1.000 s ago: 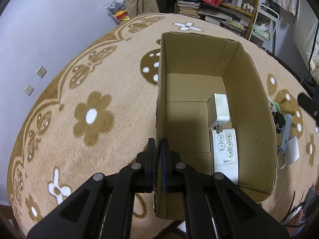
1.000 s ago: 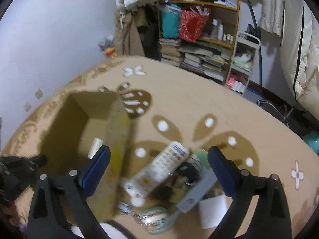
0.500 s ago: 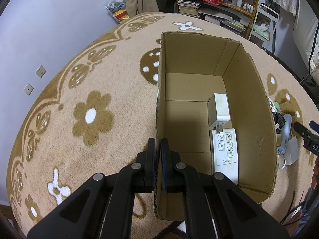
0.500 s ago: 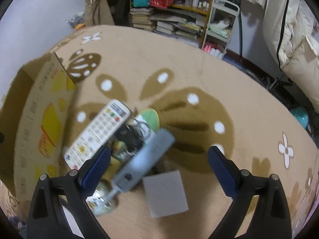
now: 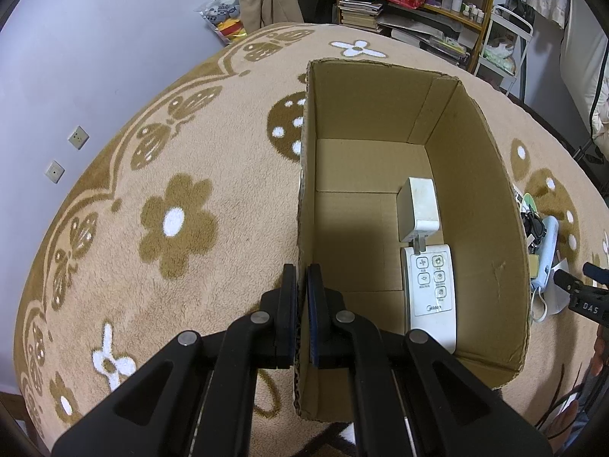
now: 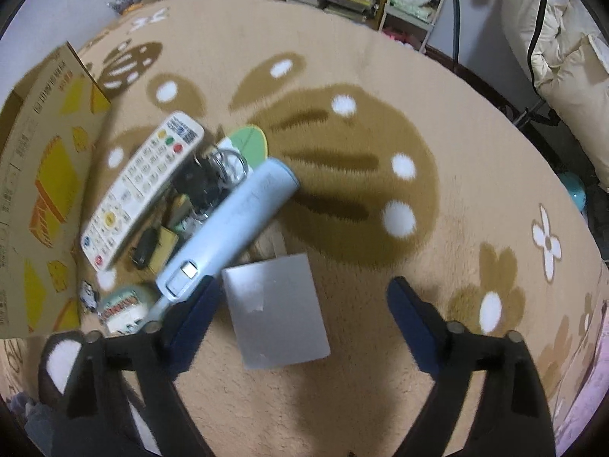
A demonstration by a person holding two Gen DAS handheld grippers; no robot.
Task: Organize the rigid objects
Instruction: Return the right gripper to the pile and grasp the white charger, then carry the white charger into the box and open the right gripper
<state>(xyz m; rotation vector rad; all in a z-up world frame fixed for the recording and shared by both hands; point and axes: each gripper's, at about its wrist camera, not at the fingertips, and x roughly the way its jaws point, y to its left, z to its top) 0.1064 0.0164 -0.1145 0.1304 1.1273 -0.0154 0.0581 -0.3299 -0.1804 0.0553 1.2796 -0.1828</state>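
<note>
Evidently next in line, the grey square plate (image 6: 275,314) lies flat on the carpet (image 6: 380,57) between the right tool's (image 6: 300,304) wide, just-narrowing jaws, untouched; the left tool (image 5: 302,312) stands clamped on the cardboard box's (image 5: 475,198) wall, steadying it.

Floor covered by a beige pile carpet with brown flower and mushroom motifs and white dots (image 5: 179,224). Plain pale lilac-grey wall (image 5: 95,38) along the carpet's far-left edge, two square white wall sockets (image 5: 78,137) low on it. Beyond the far edge: open wooden shelf unit crammed with stacked books, bottles and bags (image 5: 418,3), with a white wire trolley rack (image 5: 506,38) beside it. Cream padded bedding (image 6: 563,49) heaped at the far-right corner. Dim indoor lighting, soft shadows.
</note>
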